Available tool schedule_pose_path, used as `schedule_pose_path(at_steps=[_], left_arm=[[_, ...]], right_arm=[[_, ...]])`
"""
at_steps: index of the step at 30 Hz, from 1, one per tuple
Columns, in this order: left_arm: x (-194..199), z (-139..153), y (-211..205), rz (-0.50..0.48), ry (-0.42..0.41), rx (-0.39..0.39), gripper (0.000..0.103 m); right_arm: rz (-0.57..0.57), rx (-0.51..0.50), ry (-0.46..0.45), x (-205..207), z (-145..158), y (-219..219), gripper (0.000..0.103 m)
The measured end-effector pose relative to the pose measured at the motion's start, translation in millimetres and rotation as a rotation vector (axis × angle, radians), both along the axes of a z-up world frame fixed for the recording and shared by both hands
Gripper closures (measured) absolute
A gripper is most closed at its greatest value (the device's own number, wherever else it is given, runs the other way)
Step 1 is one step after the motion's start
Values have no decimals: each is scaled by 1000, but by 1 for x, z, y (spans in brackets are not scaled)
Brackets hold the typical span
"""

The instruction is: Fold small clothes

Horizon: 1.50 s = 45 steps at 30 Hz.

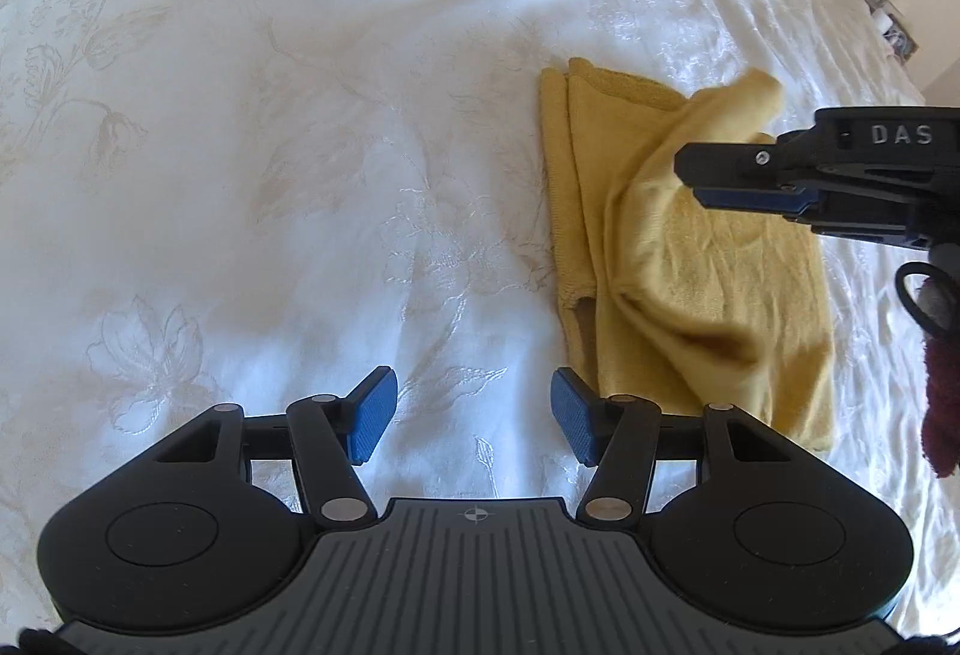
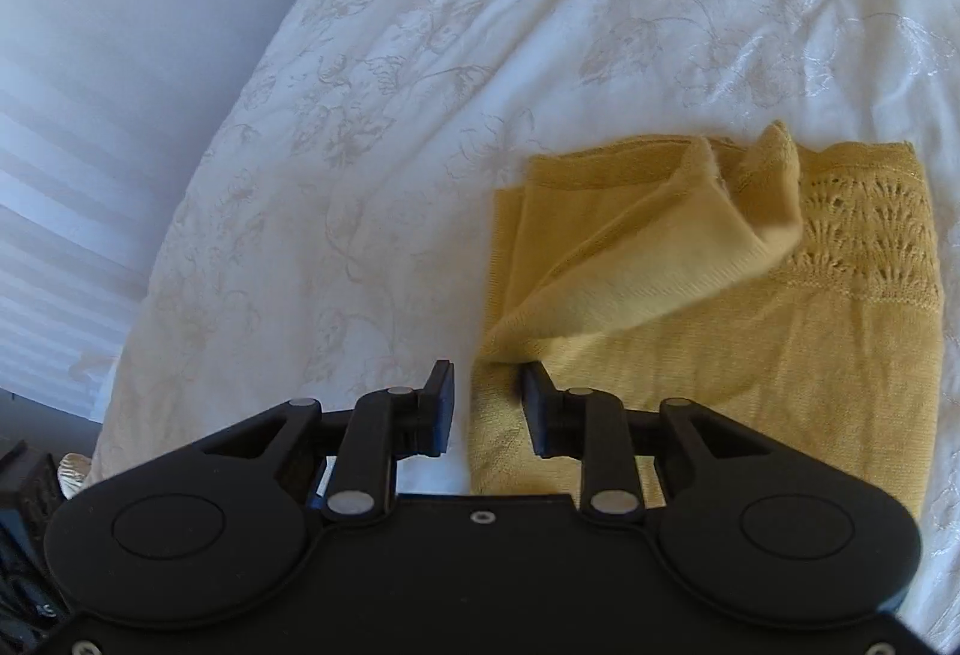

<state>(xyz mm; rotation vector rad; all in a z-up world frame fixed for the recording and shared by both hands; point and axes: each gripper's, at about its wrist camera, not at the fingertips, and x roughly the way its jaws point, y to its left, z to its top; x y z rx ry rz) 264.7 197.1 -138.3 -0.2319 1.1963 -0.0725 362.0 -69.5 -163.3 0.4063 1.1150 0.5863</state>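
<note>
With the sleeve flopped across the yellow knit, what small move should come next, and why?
Probably bring the open right tongs down to pinch the loose, rumpled sleeve flap and lay it flat: it stands puffed over the folded mustard-yellow knitted garment. The left tongs hang open over bare white floral bedspread, holding nothing.

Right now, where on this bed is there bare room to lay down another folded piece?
The widest free patch is the white bedspread left of the yellow knit garment, ahead of the open left gripper. It is crowded on the right, where the right gripper hangs over the garment and a loose flap stands up, unsettled.
</note>
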Motion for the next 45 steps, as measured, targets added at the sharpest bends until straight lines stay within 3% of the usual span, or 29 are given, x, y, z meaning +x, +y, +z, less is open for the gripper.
schedule_pose_path(at_steps=[6,13,16,17,20,24,27,29,30,34,37,42,45], left_arm=[[11,6,-10,-40,-22,3,48],[49,15,-32,-106,-74,10,47],[70,16,-49,-129,-93,7,39],[79,17,-55,-136,-97,6,33],[102,11,-74,-159,-113,6,33],[123,-1,-88,-159,-116,25,33],[127,-18,-89,-131,-75,104,33],[125,-36,-81,-107,3,155,31],[122,-41,-71,-78,21,120,29],[108,-43,-53,-26,14,61,27],[103,-42,-51,-22,13,63,26],[108,-42,-52,-16,25,78,21],[108,-42,-53,-20,28,95,19]], right_arm=[[-85,-68,-47,-16,10,-34,65],[-85,-165,-34,-41,-10,-50,65],[-39,-207,-9,-55,-29,-45,63],[-24,-221,8,-59,-36,-41,57],[11,-219,60,-72,-53,-36,56],[0,-187,72,-80,-53,-40,56],[-12,-181,67,-80,-46,-48,56],[-20,-187,46,-79,-38,-55,56],[-22,-190,29,-78,-34,-58,56],[-44,-186,-75,-70,-8,-74,56],[-75,-200,-149,-54,4,-83,46],[-78,-265,-192,-8,0,-83,44],[-72,-292,-173,12,-11,-82,44]])
